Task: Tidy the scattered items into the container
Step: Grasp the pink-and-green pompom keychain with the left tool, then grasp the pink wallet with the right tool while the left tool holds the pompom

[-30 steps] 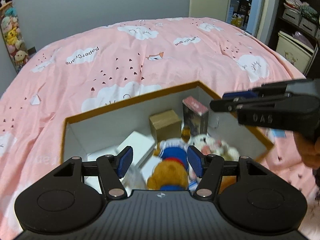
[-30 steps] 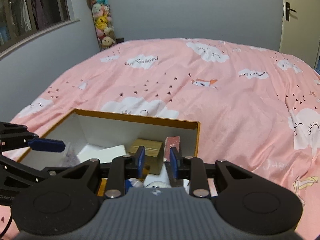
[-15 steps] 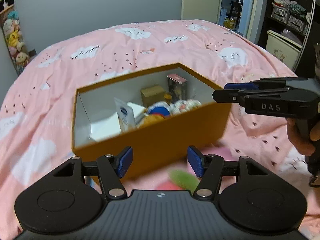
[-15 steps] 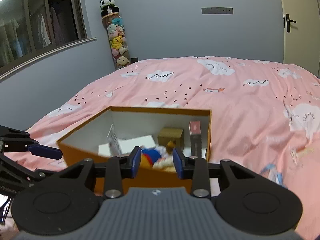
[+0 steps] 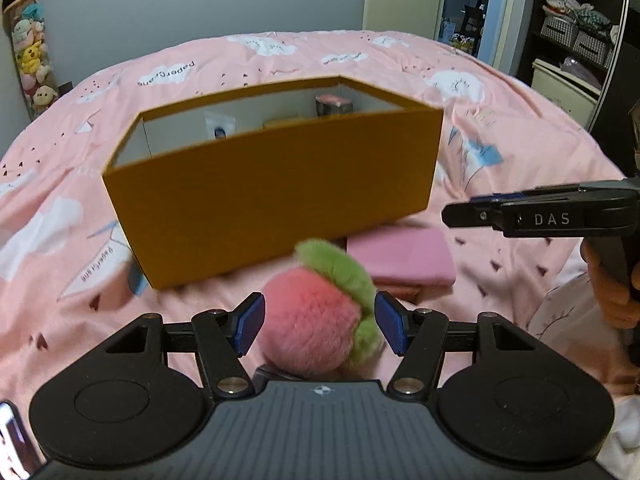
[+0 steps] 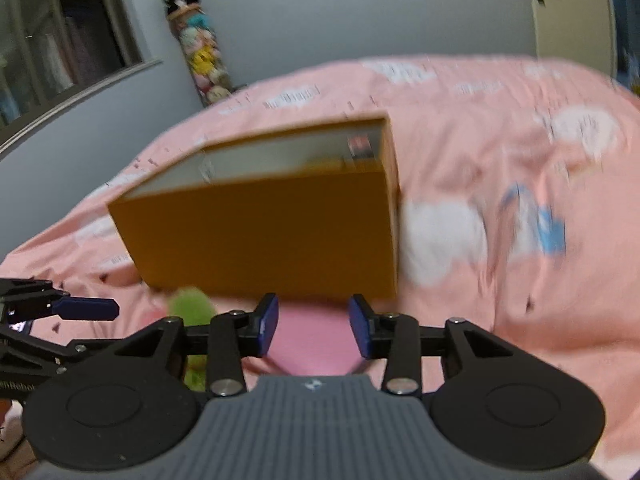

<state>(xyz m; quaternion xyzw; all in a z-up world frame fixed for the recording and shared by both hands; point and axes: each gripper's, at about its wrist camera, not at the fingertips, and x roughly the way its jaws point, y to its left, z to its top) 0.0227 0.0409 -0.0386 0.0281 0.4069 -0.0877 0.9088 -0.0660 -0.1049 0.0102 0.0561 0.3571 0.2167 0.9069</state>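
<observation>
Left gripper (image 5: 318, 326): jaws wide, fuzzy round pink plush (image 5: 310, 328) with green leafy cap between blue ribbed pads, not pressed. Right gripper (image 6: 313, 326): jaws opening, nothing gripped, flat pink pad (image 5: 400, 256) beyond. Rigid orange cardboard box (image 5: 272, 188) sits just behind both on quilt (image 5: 60, 208).

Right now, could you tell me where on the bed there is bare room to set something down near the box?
The pink bedspread lies bare right of the orange box, behind it, and along its left end. The strip in front is crowded: the plush peach sits between the left hand-held gripper pads, untouched, beside the pink flat case under the opening right hand-held gripper.
</observation>
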